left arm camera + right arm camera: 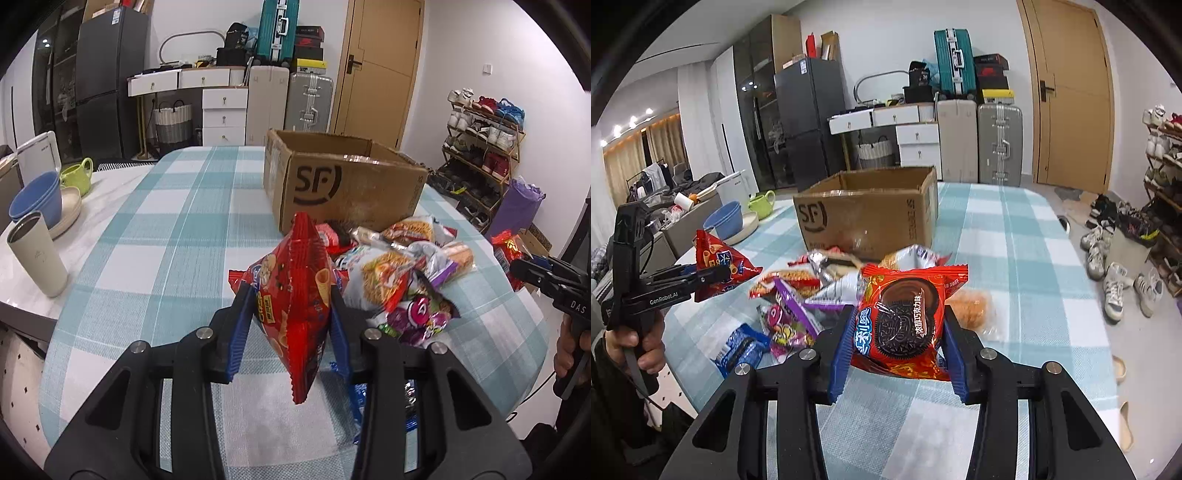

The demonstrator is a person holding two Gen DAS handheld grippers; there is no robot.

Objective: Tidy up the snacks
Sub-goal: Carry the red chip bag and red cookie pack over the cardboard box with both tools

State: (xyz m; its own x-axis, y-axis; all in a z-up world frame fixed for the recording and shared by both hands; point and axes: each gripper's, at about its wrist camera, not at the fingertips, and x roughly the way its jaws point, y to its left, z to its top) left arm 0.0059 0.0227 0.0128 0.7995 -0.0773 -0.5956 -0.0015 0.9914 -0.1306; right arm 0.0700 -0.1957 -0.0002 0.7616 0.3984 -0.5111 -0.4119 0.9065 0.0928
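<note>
My left gripper [291, 295] is shut on a red triangular chip bag [295, 291] and holds it above the checked tablecloth; it also shows in the right wrist view [720, 266]. My right gripper [897, 325] is shut on a red Oreo cookie packet [905, 325] held above the table. A pile of snack packets [402, 280] lies between the grippers, in front of an open cardboard SF box [347, 184], also seen from the right [871, 214].
A beige tumbler [38, 254], blue bowls [37, 201] and a green watering pot [77, 173] stand at the table's left edge. A blue Oreo packet [742, 347] lies near the front. A shoe rack [484, 147] stands right of the table.
</note>
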